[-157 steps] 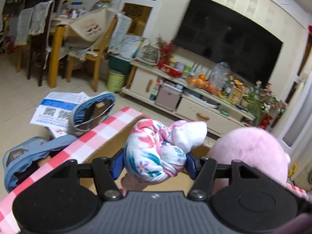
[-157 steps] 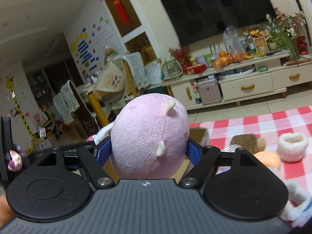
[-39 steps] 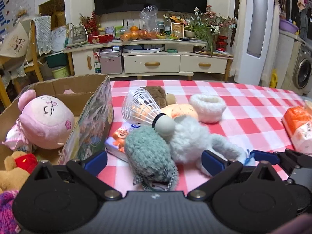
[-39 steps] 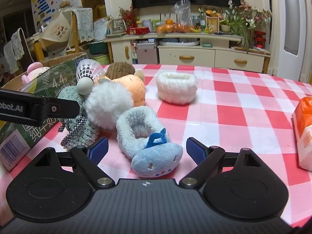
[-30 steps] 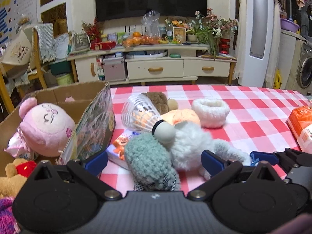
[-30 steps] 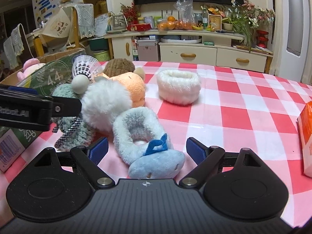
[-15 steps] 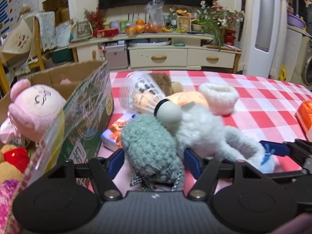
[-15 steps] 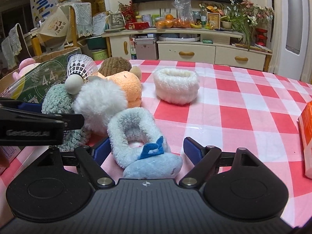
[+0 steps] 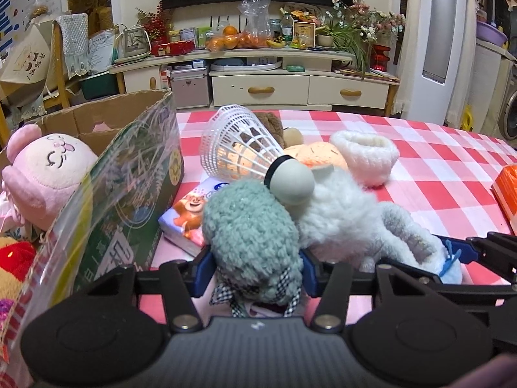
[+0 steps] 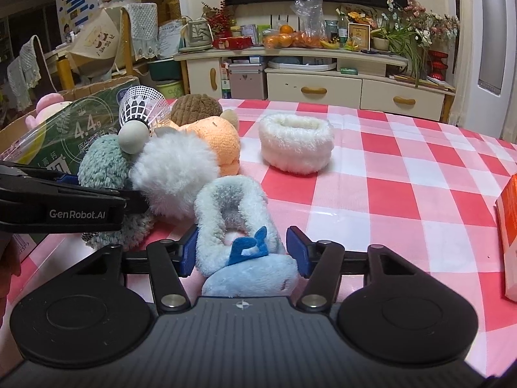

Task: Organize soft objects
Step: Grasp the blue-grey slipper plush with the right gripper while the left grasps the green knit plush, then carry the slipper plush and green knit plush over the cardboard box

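Grasp step, both hands. Left tool (image 9: 255,266) is closing, pads pressing the green plush (image 9: 250,239) at table centre. Right tool (image 10: 241,252) is closing around the blue slipper (image 10: 239,226), right pad not yet touching. Next: lift both to the box (image 9: 129,174) at 9 o'clock.

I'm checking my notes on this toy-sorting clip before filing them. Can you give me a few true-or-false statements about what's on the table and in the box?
1. The left tool has a teal fuzzy toy between its closing jaws. True.
2. The shuttlecock lies inside the cardboard box. False: it rests on the toy pile on the table.
3. A pink plush sits in the box. True.
4. The white fluffy ring sits between the right tool's jaws. False: a blue-grey slipper is there.
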### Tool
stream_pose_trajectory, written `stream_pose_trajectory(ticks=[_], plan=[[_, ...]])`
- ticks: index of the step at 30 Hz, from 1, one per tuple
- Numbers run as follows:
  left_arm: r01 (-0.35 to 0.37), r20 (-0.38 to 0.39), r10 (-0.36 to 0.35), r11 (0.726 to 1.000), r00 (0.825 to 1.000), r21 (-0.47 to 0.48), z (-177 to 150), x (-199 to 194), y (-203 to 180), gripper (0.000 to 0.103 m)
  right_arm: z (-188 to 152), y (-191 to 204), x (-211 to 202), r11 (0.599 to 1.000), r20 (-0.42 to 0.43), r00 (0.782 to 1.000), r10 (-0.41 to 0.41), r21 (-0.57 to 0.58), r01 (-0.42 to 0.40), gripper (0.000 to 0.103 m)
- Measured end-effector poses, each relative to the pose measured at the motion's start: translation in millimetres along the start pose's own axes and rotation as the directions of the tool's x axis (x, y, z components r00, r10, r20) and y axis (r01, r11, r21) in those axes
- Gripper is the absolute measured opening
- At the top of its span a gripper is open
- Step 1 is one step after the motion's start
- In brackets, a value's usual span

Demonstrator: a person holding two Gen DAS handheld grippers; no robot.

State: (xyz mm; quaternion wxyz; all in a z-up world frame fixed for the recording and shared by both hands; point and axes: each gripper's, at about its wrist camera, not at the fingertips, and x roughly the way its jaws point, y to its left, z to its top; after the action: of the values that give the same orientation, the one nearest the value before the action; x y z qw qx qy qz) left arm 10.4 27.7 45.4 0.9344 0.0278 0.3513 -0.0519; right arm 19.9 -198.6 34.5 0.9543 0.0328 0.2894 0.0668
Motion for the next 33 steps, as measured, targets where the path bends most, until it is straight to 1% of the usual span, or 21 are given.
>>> stream_pose_trajectory(ticks=[8, 18, 26, 33], plan=[[0.049, -0.005, -0.049, 0.999, 0.999, -0.006, 0, -12, 0, 0.05, -1, -4, -3, 1.0, 0.0, 1.0, -0.011, 0.019, 0.011, 0.062], [0.126, 0.05, -0.125, 0.992, 0.991, -0.029, 6, -39, 10, 0.05, -3, -11, -8, 0.999, 0.013, 0.999, -0.037, 0.023, 0.037, 0.052], [0.18, 0.108, -0.173, 0.982, 0.979, -0.061, 14, -60, 21, 0.05, -2, -15, -17, 0.997, 0.054, 0.996, -0.071, 0.032, 0.07, 0.05], [0.191, 0.154, -0.179, 0.979, 0.972, -0.067, 19, -74, 29, 0.05, 1, -13, -26, 0.996, 0.082, 0.994, -0.076, 0.044, 0.073, 0.05]])
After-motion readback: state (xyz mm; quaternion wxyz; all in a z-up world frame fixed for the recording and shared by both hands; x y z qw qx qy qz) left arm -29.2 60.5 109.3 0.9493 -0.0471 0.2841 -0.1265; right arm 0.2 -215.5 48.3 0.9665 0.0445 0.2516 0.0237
